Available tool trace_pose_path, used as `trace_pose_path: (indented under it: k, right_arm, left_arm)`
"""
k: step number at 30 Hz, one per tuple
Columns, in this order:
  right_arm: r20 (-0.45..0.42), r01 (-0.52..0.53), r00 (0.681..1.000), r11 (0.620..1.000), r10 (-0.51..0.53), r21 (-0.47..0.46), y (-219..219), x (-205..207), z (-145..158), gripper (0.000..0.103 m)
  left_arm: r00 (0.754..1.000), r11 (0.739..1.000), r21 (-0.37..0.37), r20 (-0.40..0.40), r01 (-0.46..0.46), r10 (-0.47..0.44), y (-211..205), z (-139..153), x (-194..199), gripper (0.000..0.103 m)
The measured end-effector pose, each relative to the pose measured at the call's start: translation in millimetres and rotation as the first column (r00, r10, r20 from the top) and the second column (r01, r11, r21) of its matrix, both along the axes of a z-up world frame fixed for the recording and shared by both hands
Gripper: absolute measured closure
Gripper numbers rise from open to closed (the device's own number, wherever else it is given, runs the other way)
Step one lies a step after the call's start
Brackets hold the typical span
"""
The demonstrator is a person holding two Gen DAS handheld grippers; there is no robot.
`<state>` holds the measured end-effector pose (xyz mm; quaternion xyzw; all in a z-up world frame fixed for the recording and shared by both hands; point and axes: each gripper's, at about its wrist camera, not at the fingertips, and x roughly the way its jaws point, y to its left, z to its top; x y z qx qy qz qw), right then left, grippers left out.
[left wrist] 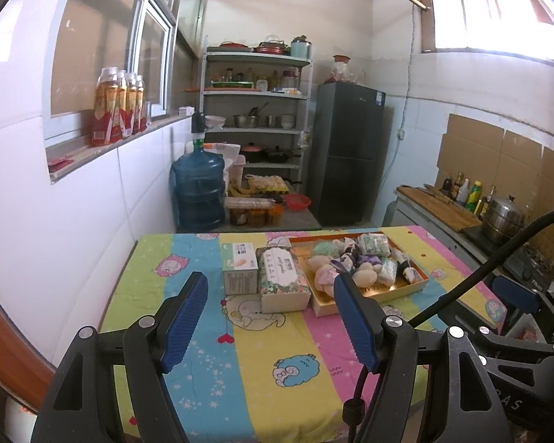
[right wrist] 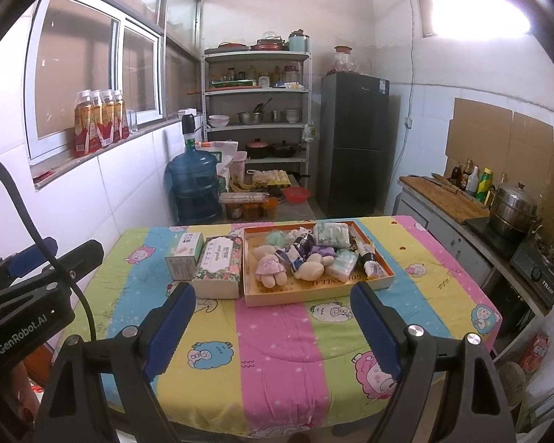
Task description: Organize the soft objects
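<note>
Covering the table (right wrist: 277, 361) is a striped cloth with cartoon sheep, and on its far half sits a shallow orange-rimmed tray (right wrist: 382, 277) heaped with soft things — a teddy bear in a pink dress (right wrist: 271, 269), a second pale plush toy (right wrist: 310, 267), small wrapped tissue packs (right wrist: 330, 234) and a few rolled socks (right wrist: 369, 258). Just left of the tray lies a floral tissue box (right wrist: 219, 265), touching the tray's side in the right wrist view. Left of that, a smaller green-and-white box (right wrist: 183, 254) stands beside it.

Nearer the camera, both tongs hover over the front of the table, well apart from the tray. The left gripper (left wrist: 269, 317) is released, its blue pads spread wide with nothing between them. The right gripper (right wrist: 273, 325) is likewise released and empty — its pads frame the near edge of the tray from a distance. Each tool's black body shows at the edge of the other's view.
</note>
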<state>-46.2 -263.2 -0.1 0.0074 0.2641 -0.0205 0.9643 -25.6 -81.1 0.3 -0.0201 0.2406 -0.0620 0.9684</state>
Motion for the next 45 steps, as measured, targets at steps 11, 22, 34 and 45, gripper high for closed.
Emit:
trace_pose_path:
  k: [11, 22, 34, 45]
  right_arm:
    - [0.0, 0.005, 1.0, 1.0, -0.005, -0.001, -0.9, -1.4, 1.0, 0.017]
    - [-0.001, 0.006, 1.0, 1.0, -0.006, -0.001, -1.8, -2.0, 0.5, 0.017]
    - [-0.001, 0.006, 1.0, 1.0, -0.006, -0.001, -1.4, -2.0, 0.6, 0.017]
    - [-0.001, 0.011, 1.0, 1.0, -0.011, 0.0, -2.7, -3.4, -0.1, 0.017]
  left_arm:
    - [1.0, 1.0, -0.003, -0.002, 0.005, -0.005, -0.2, 0.3, -0.3, 0.031]
    - [1.0, 1.0, -0.005, -0.005, 0.008, -0.008, -1.2, -0.9, 1.1, 0.031]
    - [1.0, 1.0, -0.004, -0.004, 0.007, -0.007, -0.6, -0.7, 0.9, 0.031]
    - [1.0, 1.0, -0.005, -0.003, 0.015, -0.015, -2.4, -3.8, -2.1, 0.031]
